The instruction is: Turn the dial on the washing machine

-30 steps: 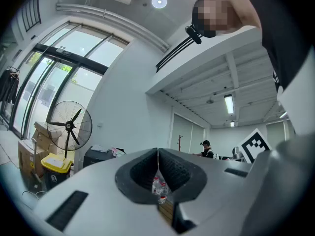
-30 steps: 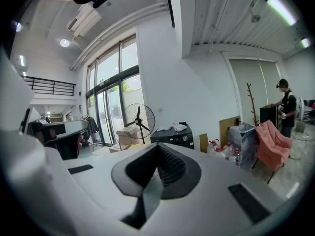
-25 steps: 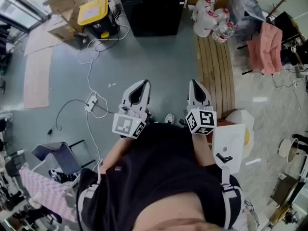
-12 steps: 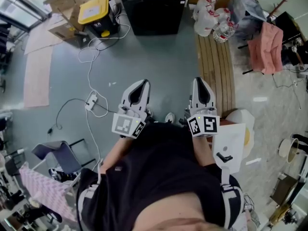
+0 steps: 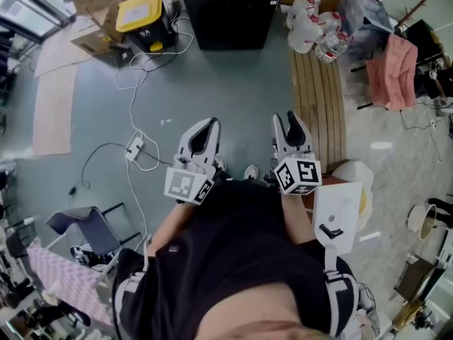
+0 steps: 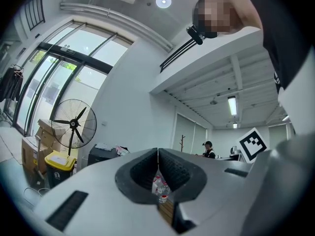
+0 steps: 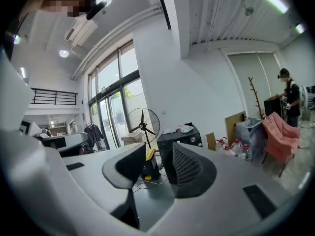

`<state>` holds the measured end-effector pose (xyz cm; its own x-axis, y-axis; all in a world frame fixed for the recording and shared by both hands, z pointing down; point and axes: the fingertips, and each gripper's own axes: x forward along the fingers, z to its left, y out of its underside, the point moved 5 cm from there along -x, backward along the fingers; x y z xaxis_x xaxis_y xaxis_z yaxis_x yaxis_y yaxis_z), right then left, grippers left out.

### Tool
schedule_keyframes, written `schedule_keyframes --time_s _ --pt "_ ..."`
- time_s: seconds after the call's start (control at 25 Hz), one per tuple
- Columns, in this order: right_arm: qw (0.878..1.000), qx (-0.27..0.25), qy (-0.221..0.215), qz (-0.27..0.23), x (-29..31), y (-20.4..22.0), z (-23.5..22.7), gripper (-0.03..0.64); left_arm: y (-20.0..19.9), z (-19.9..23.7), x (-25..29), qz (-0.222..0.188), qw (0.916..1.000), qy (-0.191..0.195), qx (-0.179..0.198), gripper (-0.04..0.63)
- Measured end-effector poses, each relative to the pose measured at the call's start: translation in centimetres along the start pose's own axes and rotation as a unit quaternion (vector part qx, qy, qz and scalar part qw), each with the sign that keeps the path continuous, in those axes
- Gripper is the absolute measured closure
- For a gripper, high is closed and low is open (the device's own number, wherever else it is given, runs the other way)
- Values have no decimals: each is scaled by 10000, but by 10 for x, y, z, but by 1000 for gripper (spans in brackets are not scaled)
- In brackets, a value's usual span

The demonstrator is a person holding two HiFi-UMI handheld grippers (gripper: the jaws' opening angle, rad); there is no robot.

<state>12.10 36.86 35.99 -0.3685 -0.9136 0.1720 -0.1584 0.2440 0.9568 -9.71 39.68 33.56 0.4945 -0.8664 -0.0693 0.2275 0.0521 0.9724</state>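
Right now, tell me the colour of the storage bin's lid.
Yellow; the lid shows best in the head view.

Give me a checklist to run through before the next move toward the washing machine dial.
1. Right gripper free for the dial: ok. Its jaws are opening with nothing between them.
2. Left gripper out of the way: ok. It is shut and empty, held beside the right one.
3. Washing machine within reach: not ok. It stands across the floor, well ahead of both grippers.
4. Dial located: ok. It is a small round knob at the right of the top panel.
5. Dial's present setting: cannot tell, too small.
6. Walking path: ok straight ahead, but a cable and power strip lie to the left.
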Motion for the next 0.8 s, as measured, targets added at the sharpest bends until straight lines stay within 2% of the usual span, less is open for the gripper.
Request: schedule_keyframes --time_s 0.48,0.64,0.8 --pt "9998 8 171 53 74 15 38 442 11 86 5 80 9998 66 -165 571" --pt "9998 37 152 116 108 12 23 442 18 103 32 170 9995 8 -260 571" --pt "9999 49 76 110 166 5 -12 442 23 123 87 166 9997 -43 -157 571"
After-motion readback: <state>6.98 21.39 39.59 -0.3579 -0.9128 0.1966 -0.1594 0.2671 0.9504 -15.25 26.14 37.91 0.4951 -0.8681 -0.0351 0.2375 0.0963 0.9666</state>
